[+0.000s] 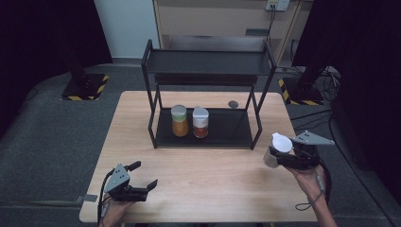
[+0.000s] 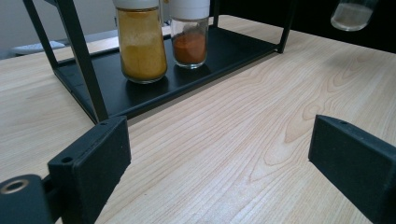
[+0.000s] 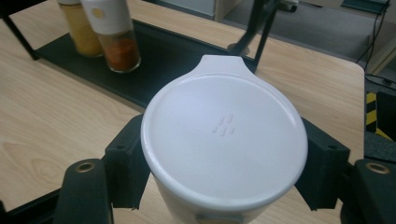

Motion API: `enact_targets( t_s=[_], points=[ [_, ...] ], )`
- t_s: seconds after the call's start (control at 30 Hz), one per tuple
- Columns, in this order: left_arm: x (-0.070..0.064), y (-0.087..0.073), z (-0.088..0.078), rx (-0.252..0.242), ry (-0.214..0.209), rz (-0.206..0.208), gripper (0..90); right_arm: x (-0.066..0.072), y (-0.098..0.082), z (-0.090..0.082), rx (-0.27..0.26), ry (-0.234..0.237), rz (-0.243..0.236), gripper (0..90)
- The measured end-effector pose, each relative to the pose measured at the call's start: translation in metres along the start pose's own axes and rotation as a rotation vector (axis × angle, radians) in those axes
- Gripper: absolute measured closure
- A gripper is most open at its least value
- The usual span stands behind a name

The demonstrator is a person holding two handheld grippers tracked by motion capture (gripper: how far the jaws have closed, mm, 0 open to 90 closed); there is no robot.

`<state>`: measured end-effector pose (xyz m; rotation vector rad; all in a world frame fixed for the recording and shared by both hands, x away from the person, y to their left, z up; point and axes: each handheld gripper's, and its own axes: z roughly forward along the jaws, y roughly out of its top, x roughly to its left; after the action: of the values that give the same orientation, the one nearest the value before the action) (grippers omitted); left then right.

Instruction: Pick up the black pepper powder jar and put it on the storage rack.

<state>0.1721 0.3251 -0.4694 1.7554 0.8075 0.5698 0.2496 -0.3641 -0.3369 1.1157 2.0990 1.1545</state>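
The black pads [image 3: 125,168] of the right gripper [image 3: 224,172] are seen pressed against both sides of a clear glass spice jar with a round white flip lid [image 3: 224,140], so the jar is clamped just under its lid; in the high view the jar [image 1: 276,149] is held in that gripper [image 1: 283,158] above the right edge of the pale wooden table [image 1: 208,189], tilted somewhat, and its base appears clear of the board, though this is hard to settle from above; the left gripper [image 1: 144,176] is rested near the table's front left corner with its jaws spread wide and nothing between them, bare wood being seen between its two black pads [image 2: 88,172]; beyond, a black metal two-tier rack [image 1: 205,61] is stood at the back of the table, and on its lower tray a glass jar of yellow powder [image 1: 179,121] and a glass jar of red-orange powder [image 1: 200,123] are set side by side, just apart; the step in hand is judged to be the carrying of the held jar toward the rack; next, the jar would need to be levelled, brought under the upper shelf and set down on the free stretch of tray to the right of the red-orange jar, without the frame posts being knocked.
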Motion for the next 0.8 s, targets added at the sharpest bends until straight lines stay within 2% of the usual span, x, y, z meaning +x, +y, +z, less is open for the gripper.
enact_targets(
  t_s=[0.17, 0.33, 0.8],
  points=[
    [0.000, 0.000, 0.000, 0.001, 0.000, 0.000, 5.2, 0.008, 0.013, -0.007, 0.000, 0.031, -0.019, 31.4],
    [0.000, 0.000, 0.000, 0.000, -0.001, 0.000, 5.2, 0.015, 0.024, -0.006, 0.005, 0.064, -0.040, 31.5],
    [0.001, 0.000, 0.000, 0.001, -0.005, -0.001, 5.2, 0.030, 0.048, 0.015, 0.009, 0.098, -0.072, 31.5]
  ],
)
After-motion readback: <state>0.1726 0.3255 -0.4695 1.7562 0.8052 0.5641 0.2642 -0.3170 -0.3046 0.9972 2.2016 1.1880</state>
